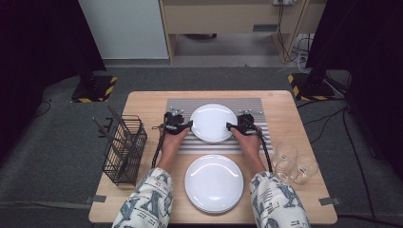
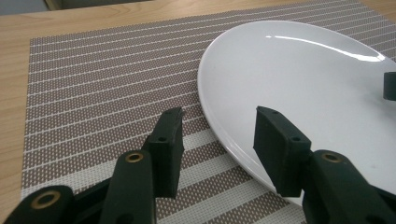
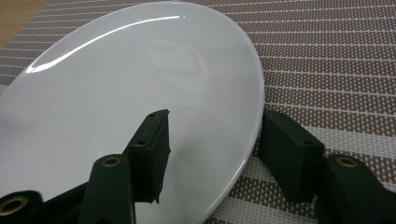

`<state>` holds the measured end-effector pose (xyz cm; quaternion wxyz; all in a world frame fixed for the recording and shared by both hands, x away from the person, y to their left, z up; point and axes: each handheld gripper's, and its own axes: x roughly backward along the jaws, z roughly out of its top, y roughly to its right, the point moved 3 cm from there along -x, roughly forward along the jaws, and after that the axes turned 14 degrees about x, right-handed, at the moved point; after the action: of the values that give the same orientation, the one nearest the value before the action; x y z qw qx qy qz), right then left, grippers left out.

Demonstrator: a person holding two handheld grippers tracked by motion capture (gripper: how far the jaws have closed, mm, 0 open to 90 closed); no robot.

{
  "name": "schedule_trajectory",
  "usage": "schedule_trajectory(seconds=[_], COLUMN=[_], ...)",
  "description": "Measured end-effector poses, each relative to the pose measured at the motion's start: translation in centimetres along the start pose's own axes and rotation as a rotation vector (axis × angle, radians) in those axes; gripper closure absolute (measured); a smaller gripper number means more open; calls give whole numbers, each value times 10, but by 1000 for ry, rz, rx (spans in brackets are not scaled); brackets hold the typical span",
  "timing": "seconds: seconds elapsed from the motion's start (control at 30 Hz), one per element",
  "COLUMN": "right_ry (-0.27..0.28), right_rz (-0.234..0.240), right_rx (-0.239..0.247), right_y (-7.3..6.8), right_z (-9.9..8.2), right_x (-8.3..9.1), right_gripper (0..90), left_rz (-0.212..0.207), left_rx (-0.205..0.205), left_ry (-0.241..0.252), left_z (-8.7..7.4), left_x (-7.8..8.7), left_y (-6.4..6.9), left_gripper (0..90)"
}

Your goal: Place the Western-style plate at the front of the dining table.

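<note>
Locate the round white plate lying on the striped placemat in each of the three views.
High view: round white plate at centre, between both tools.
Left gripper view: upper right, rim between the jaws.
Right gripper view: left and centre, rim between the jaws.
Shared landmark: striped brown woven placemat.

left tool (image 2: 217, 140) jaws apart | astride plate (image 2: 303, 88) rim | striped mat (image 2: 107, 88)

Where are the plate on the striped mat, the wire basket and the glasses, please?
plate on the striped mat (image 1: 213, 121), high view, its centre.
wire basket (image 1: 124, 156), high view, its front wall.
glasses (image 1: 303, 167), high view, nearest glass's bowl.
</note>
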<state>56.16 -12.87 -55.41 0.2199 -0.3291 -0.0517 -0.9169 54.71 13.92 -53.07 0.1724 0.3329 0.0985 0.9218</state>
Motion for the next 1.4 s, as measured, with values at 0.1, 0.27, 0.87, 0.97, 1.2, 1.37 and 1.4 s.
schedule_trajectory(seconds=[0.1, 0.27, 0.87, 0.97, 1.2, 1.37, 1.4], right_ry=[0, 4, 62, 98, 118, 140, 141], right_rz=[3, -8, -44, -26, -15, 57, 70], right_rx=[-1, 7, 94, 121, 176, 205, 209], right_y=[-1, -3, -15, -25, -41, -56, -60], right_z=[0, 0, 17, 20, 18, 17, 17], right_x=[0, -2, 27, 41, 69, 84, 87], right_gripper=[441, 442, 166, 108, 61, 64, 68], left_rz=[4, 1, -35, -59, -80, -116, -129], left_rx=[3, 3, -20, -16, -43, -61, -70], left_ry=[-7, -20, 1, 4, 15, 25, 23], left_z=[-3, -9, -5, -5, -6, -10, -11], left_x=[0, -4, 27, 41, 73, 89, 92], left_y=[-3, -3, 19, 28, 47, 58, 59], left_gripper=[527, 531, 300, 248, 149, 101, 94])
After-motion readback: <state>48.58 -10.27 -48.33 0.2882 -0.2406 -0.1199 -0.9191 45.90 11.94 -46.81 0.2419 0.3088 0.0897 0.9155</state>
